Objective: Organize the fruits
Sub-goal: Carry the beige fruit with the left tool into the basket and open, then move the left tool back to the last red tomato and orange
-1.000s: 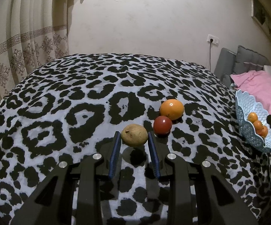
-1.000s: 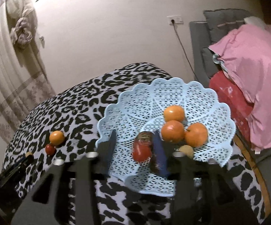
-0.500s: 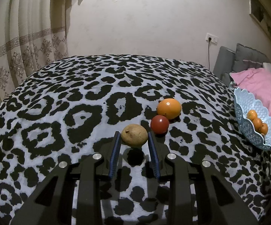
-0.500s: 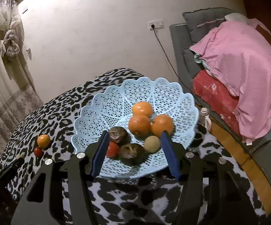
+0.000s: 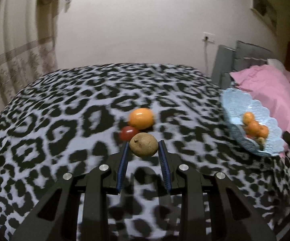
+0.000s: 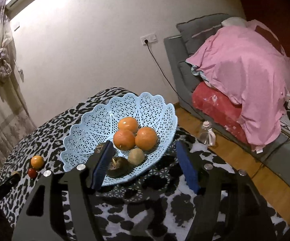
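Jaws of the left gripper [image 5: 143, 148] clenched on a round, rough brown fruit [image 5: 143, 147], lifted off the leopard-print surface [image 5: 54, 120]; right gripper [image 6: 143, 161] jaws spread wide, holding nothing, before the pale-blue scalloped lattice basket [image 6: 96, 120] by the surface's edge, holding smooth oranges [image 6: 135, 135].

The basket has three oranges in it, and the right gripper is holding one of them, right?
Not quite. The basket does have three oranges, but the right gripper holds nothing. The right wrist view shows its jaws wide open in front of the basket, with all three oranges lying inside.
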`<state>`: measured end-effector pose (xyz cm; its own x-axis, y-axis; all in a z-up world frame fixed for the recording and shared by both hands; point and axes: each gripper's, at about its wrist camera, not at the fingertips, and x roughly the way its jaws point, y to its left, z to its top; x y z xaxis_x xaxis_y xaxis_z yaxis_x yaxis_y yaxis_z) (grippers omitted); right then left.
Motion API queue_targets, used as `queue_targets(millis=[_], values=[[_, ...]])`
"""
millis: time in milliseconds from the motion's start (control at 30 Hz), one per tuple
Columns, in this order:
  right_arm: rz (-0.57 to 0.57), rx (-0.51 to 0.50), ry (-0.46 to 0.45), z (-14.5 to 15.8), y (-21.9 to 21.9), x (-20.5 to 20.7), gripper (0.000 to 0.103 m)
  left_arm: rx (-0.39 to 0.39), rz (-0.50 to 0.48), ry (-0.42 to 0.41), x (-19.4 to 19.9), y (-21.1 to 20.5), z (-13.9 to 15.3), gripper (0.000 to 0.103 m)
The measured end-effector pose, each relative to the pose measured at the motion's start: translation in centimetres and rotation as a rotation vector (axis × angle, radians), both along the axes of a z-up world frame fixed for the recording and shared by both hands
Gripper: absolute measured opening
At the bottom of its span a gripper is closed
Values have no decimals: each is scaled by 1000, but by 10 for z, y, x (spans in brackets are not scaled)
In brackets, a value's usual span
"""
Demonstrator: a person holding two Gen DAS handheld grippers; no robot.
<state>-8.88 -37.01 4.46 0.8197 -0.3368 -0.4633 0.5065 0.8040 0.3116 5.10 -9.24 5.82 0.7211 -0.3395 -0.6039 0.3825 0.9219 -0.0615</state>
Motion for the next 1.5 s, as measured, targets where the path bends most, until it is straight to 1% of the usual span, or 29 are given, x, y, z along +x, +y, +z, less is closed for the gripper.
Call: queue_targets(millis=[100, 167, 233, 433, 600, 767, 800, 867, 900, 933, 1000, 1067, 1233, 1267, 1300, 1333, 1500], values=[[0, 12, -15, -1, -1, -3, 67, 6, -48, -13, -6, -21, 3, 30], [-7, 21, -24, -2, -2, -6, 70, 11, -86, -21, -10, -37, 6, 30], [-11, 33, -31, -4, -4, -8, 70, 12, -136, -21, -14, -56, 9, 30], [-29, 59, -47, -7, -7, -11, 70, 8, -243, -27, -20, -103, 18, 30], [-30, 72, -53, -9, -9, -12, 70, 15, -309, 2, -18, -135, 15, 30], [-27, 83, -58, -9, -10, -13, 70, 35, -347, 21, -18, -157, 10, 30], [-27, 84, -58, -9, -10, -13, 70, 41, -349, 22, -18, -160, 9, 31], [-26, 86, -60, -9, -11, -13, 70, 41, -350, 29, -16, -161, 8, 42], [-26, 88, -62, -9, -12, -14, 70, 36, -346, 29, -15, -161, 9, 55], [-26, 89, -62, -9, -12, -14, 70, 33, -341, 22, -15, -159, 9, 61], [-26, 91, -64, -10, -12, -14, 70, 31, -335, 15, -14, -156, 11, 62], [-25, 92, -64, -9, -13, -14, 70, 25, -324, 13, -12, -153, 12, 65], [-24, 93, -64, -10, -12, -13, 70, 6, -277, 9, -4, -138, 17, 67], [-24, 92, -64, -10, -12, -13, 71, 1, -264, 7, -2, -133, 18, 69], [-25, 92, -64, -10, -12, -13, 71, -1, -257, 6, 0, -131, 18, 76], [-25, 91, -64, -10, -12, -13, 71, -4, -241, 0, 2, -127, 19, 80], [-22, 90, -61, -10, -11, -12, 71, 2, -189, -19, 13, -108, 22, 83]])
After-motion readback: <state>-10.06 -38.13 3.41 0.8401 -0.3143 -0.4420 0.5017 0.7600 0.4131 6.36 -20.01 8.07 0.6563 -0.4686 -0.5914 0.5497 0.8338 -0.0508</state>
